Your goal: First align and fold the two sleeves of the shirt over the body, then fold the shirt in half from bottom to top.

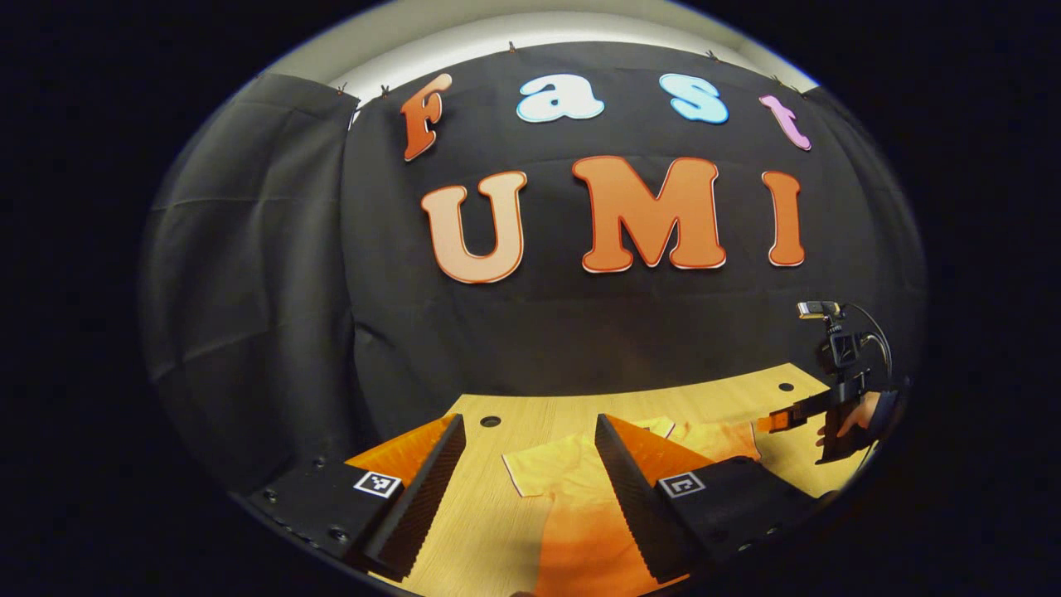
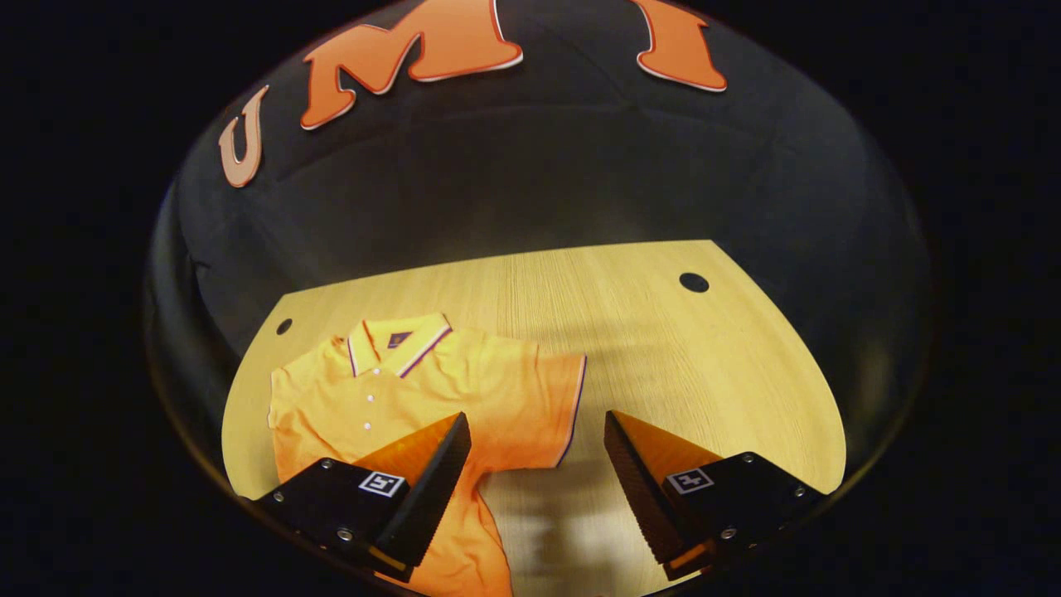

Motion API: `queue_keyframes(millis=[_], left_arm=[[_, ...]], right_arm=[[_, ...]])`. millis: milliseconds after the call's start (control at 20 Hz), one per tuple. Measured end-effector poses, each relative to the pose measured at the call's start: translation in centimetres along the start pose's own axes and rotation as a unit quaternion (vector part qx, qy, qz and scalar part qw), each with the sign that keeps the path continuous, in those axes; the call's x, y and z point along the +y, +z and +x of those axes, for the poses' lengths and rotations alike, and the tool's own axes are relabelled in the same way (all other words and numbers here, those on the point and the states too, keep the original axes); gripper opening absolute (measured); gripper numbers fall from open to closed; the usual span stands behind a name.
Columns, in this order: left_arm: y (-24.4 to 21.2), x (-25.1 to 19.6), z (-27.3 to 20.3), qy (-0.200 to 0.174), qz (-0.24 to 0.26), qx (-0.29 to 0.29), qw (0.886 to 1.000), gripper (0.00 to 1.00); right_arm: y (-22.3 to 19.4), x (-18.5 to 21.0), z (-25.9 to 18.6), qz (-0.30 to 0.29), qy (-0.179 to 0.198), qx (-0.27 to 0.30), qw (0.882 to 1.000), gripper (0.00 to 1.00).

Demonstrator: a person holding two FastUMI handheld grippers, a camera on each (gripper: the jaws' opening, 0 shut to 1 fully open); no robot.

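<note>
Shirt, an orange-yellow polo with dark-trimmed collar and cuffs, lies flat on the pale wooden table, collar toward the booth's black wall, both short sleeves spread out to the sides and not folded over the body. In the right gripper view the right gripper hangs above the near part of the table with its 2 fingers wide apart and nothing between them; one finger overlaps the shirt's lower body in the picture, the other sits over bare wood, and the trimmed cuff of one sleeve lies in the gap between them. In the left gripper view the left gripper is likewise spread open and holds nothing, with the shirt's other sleeve and part of its body seen between and beyond its fingers. Farther off at that view's right edge, the other gripper appears over the table's far side, held by a hand, well apart from the left one.
</note>
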State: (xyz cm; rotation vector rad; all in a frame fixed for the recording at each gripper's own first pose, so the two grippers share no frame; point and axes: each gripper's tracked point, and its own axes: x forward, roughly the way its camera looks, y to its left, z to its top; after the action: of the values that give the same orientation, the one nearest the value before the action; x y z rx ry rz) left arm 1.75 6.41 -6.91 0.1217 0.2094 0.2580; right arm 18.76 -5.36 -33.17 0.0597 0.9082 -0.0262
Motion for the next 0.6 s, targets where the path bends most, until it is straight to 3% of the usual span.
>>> queue_keyframes(millis=[250, 600], left_arm=[[-3.7, 0.6, 0.7, 0.029, -0.046, 0.067, 0.996, 0.97], [-8.8, 1.7, 0.4, 0.07, -0.097, 0.147, 0.982, 0.97]], right_arm=[[-0.6, -0.4, 3.8, 0.01, 0.013, 0.076, 0.997, 0.98], [-2.2, -1.2, 8.2, 0.01, 0.005, 0.173, 0.985, 0.96]])
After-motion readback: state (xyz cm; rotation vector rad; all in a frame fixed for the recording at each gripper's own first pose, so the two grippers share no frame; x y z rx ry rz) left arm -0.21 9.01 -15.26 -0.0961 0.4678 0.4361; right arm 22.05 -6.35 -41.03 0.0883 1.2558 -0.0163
